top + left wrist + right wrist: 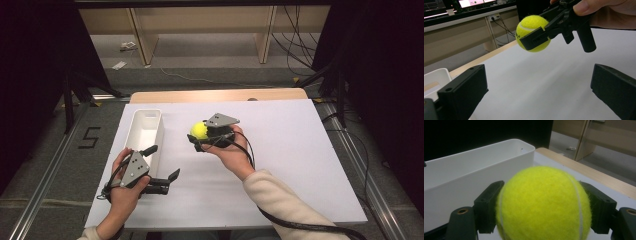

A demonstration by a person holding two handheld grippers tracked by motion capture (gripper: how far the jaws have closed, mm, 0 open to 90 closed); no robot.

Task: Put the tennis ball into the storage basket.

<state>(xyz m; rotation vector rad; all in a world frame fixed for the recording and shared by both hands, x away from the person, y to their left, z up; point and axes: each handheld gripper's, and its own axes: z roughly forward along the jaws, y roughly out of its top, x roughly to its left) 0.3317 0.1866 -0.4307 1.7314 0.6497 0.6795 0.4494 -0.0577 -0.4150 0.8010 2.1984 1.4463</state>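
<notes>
While our right gripper (199, 136) clamps a yellow tennis ball (199, 130) above the middle of the white table (280, 150), our left gripper (164, 170) rests low near the table's front-left corner, its jaws spread wide with nothing between them. Seen from the high view, a long white bin (144, 131) lies just left of the ball, running front to back, and our left hand (125, 182) sits beside its near end. A cream sleeve (282, 205) covers our right forearm, and a black cable (310, 226) trails off toward the bottom edge. A grey three-cornered plate (222, 119) tops the right gripper.

From the left gripper view, we look between two wide-apart black jaws, empty, at the tennis ball (532, 33) held in the air above the table (544, 82). The right gripper (536, 37) pinches it from the side, one jaw crossing the ball's front, with our right hand (609, 12) behind. A corner of the white bin (435, 78) shows at lower left, and a desk with lit monitors (476, 2) stands in the dark background.

From the right gripper view, the tennis ball (544, 205) sits squeezed between both jaws, its white seam curving down the right side. The white bin (474, 172) lies just beyond it, its rim higher than the jaws. We see the table's wooden edge (586, 173) running past at right.
</notes>
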